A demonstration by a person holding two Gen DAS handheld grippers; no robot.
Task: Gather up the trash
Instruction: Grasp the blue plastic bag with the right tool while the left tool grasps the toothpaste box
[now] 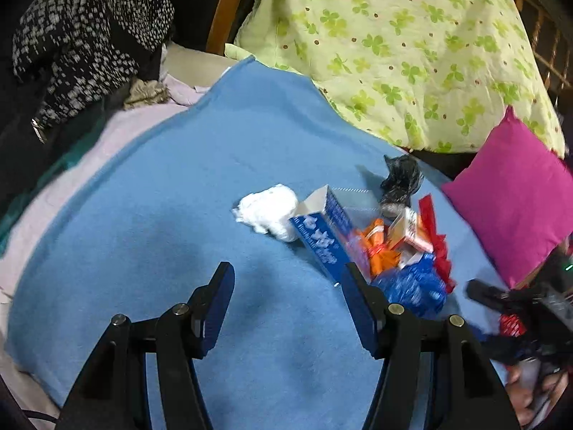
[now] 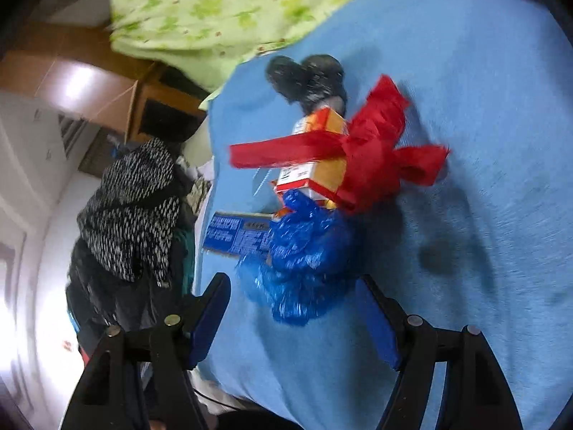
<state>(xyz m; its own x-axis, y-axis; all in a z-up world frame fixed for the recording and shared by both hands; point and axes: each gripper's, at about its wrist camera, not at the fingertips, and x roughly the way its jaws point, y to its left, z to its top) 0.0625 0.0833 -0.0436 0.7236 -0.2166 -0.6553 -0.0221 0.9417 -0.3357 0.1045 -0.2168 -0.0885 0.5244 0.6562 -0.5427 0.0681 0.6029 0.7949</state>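
A pile of trash lies on a blue blanket [image 1: 179, 197]. It holds a crumpled white tissue [image 1: 268, 211], a blue carton [image 1: 322, 236], orange wrappers [image 1: 379, 251], a small red and white box [image 1: 412, 233], a red wrapper [image 1: 437, 240], a crumpled blue bag [image 1: 412, 286] and a black bag [image 1: 401, 179]. My left gripper [image 1: 286, 279] is open above the blanket, just short of the carton. My right gripper [image 2: 293, 294] is open with the blue bag [image 2: 304, 258] between its fingers, not pinched. The red wrapper [image 2: 358, 150], the small box [image 2: 315, 165] and the black bag [image 2: 311, 79] lie beyond it. The right gripper also shows in the left wrist view [image 1: 480, 292].
A green clover quilt [image 1: 394, 36] is heaped behind the trash. A magenta pillow [image 1: 515, 197] lies at the right. A black and white speckled garment [image 1: 89, 36] is piled at the left, near a wooden cabinet [image 1: 215, 0]. The blanket [image 2: 465, 143] reaches the bed's left edge.
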